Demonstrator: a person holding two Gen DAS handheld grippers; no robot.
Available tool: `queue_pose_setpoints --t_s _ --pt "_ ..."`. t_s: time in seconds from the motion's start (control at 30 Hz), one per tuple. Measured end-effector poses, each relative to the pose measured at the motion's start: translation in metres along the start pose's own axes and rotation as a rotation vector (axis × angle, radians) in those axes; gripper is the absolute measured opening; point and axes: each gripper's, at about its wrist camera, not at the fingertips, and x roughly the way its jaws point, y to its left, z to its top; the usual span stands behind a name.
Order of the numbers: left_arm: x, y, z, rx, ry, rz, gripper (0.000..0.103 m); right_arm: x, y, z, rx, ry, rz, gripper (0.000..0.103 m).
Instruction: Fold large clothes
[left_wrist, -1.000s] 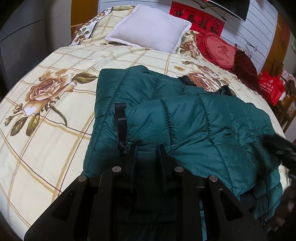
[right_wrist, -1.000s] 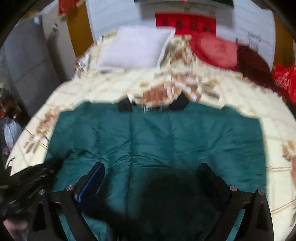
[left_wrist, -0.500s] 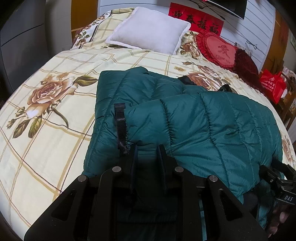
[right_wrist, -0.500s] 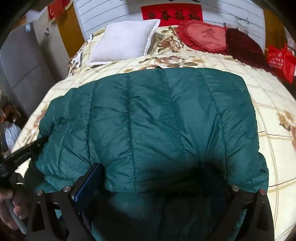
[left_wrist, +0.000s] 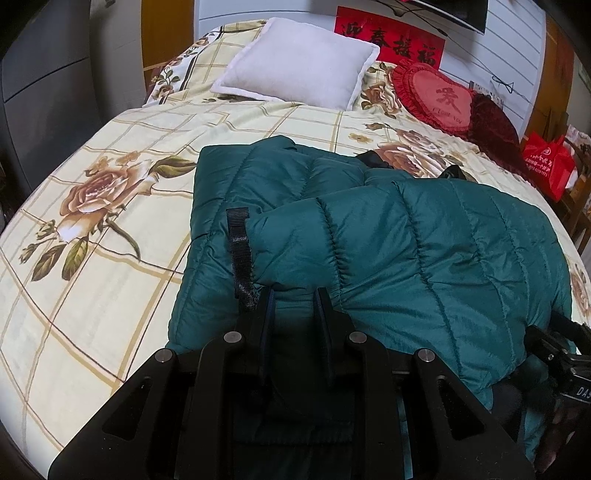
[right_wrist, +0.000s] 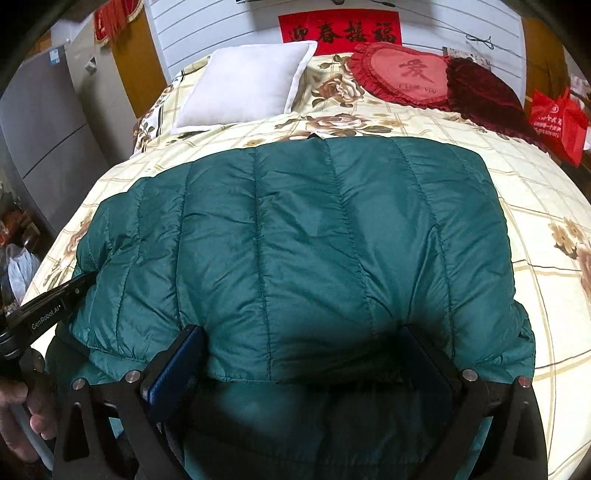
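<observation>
Lying folded on the floral bed (left_wrist: 110, 206), the green padded jacket (left_wrist: 424, 251) fills both views. Only the left wrist view shows its black strap (left_wrist: 240, 254) and the layer beneath, with the left tongs (left_wrist: 291, 306) nearly pressed together, pinching the jacket's near edge. The right wrist view alone shows the right tongs (right_wrist: 299, 354) spread wide over the near hem, and a hand (right_wrist: 22, 417) at lower left.

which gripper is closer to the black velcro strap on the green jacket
Left. The left gripper sits right beside the black strap, jaws narrowed on the green jacket near it. The right gripper stands wide open at the jacket's other end.
</observation>
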Motion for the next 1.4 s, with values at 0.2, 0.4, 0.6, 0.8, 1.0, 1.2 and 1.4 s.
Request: queue_pose_setpoints --t_s 0.2,0.4,0.6,0.8,1.0,1.2,1.4 --pt "0.0 0.0005 0.0002 0.001 -0.001 0.001 0.022 0.0014 0.0007 -0.0017 -0.015 0.002 -0.017 0.103" --pt "-0.0003 -0.0001 0.0002 0.003 -0.002 0.004 0.022 0.0028 0.0047 -0.0017 -0.026 0.004 -0.034 0.103" --pt "-0.0018 -0.0014 -0.0005 0.003 -0.004 0.007 0.022 0.0029 0.0041 -0.0021 -0.028 0.004 -0.036 0.103" --pt "-0.0018 -0.0014 -0.0008 0.003 -0.004 0.007 0.022 0.0031 0.0042 -0.0023 -0.028 0.004 -0.037 0.103" --pt "-0.0018 -0.0016 -0.001 0.002 -0.005 0.006 0.022 0.003 0.0044 -0.0023 -0.028 0.003 -0.037 0.103" --pt "-0.0016 -0.0014 -0.0009 0.003 -0.006 0.007 0.022 0.0028 0.004 -0.0024 -0.028 0.002 -0.038 0.103" --pt "-0.0013 -0.0016 -0.0007 0.003 -0.006 0.007 0.022 0.0027 0.0042 -0.0026 -0.028 0.002 -0.038 0.103"
